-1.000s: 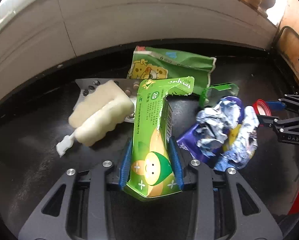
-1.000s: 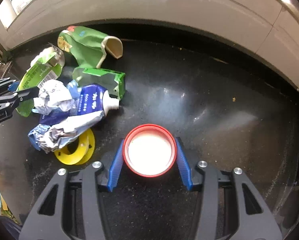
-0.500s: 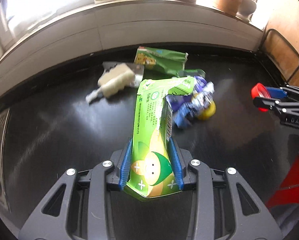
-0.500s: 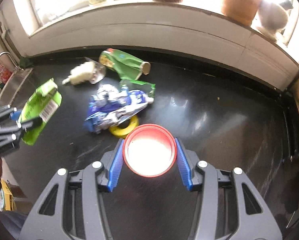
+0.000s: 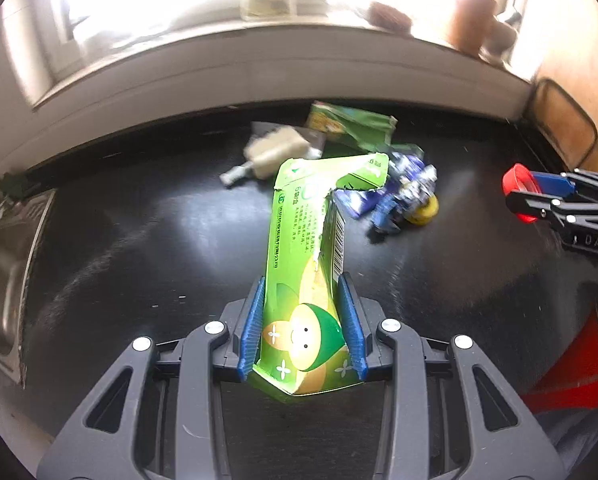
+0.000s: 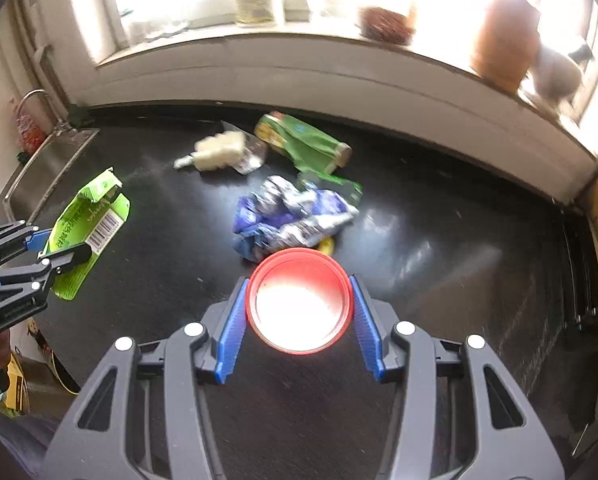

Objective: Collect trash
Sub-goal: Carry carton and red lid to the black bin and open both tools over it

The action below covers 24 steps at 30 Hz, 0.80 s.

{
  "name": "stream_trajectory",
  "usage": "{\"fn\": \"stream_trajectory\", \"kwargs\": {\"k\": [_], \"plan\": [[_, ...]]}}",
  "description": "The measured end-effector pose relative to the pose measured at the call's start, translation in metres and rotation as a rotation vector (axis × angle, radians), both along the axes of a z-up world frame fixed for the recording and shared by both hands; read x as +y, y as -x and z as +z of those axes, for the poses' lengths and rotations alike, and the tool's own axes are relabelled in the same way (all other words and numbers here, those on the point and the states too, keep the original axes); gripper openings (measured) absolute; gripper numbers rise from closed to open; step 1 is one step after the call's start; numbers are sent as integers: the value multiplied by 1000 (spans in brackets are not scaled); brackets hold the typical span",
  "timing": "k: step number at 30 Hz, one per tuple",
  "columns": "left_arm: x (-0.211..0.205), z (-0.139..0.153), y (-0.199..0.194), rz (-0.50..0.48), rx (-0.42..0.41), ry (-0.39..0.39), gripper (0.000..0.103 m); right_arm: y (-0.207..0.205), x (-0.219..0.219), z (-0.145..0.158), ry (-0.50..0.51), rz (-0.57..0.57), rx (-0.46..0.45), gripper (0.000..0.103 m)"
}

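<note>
My left gripper (image 5: 301, 284) is shut on a torn green carton (image 5: 305, 248) and holds it above the black counter (image 5: 139, 240); it also shows in the right wrist view (image 6: 87, 228). My right gripper (image 6: 299, 284) is shut on a red lid (image 6: 299, 300), held above the counter; the lid also shows in the left wrist view (image 5: 519, 188). On the counter lie a crumpled blue wrapper (image 6: 291, 216), a yellow tape ring (image 5: 425, 210), a green snack bag (image 6: 303, 144), a small green box (image 6: 335, 184) and a white foam piece (image 6: 215, 152).
A steel sink (image 6: 39, 168) with a tap sits at the counter's left end. A tiled wall and a windowsill with jars (image 6: 503, 52) run along the back. A red object (image 5: 575, 372) shows at the right below the counter edge.
Both grippers have risen and pulled back from the trash pile, each keeping its hold; the pile now looks smaller and farther away.
</note>
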<state>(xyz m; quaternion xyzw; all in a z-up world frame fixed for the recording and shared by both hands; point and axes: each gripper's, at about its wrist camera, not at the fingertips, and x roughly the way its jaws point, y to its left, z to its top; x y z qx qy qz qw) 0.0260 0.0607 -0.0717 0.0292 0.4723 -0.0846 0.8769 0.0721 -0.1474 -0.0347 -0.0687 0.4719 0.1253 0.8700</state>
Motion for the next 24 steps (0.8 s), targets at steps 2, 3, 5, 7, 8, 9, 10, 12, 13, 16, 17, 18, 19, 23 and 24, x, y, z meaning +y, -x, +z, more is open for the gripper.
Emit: {"fn": "stream_trajectory", "kwargs": {"k": [2,3,5,7,8,9,10,12,13,16,17,18,19,23,24], "plan": [[17,6,6,58,-25,-8,36,-3,20,4,-2,53,-12,49],[26,9,11,90,-39,-12,36,-5,38,6,-2,97,-20,49],[51,15,25,168,-65,-16,36,-9,73,8,-11,186,-22,49],[78,18,44,255,-78,-23,36,-11,110,10,-28,270,-20,49],[95,19,58,310,-83,-27,36,-11,126,11,-35,306,-20,49],[108,19,69,354,-84,-31,36,-8,151,11,-44,364,-18,49],[122,18,81,401,-84,-37,36,-5,174,12,-47,418,-17,49],[154,15,113,512,-77,-42,36,7,225,12,-64,536,-11,49],[171,12,134,578,-72,-37,36,14,246,11,-75,587,-4,49],[205,2,183,721,-55,-34,36,43,315,6,-104,742,34,49],[218,-3,204,781,-41,-31,36,54,335,4,-111,786,50,49],[227,-7,219,822,-29,-30,36,70,359,0,-120,844,72,49],[235,-12,235,862,-18,-29,36,83,377,-3,-124,888,90,49],[263,-39,299,1000,39,2,36,141,441,-27,-113,1042,167,49],[268,-47,312,1020,53,9,36,159,458,-37,-104,1082,197,49]]}}
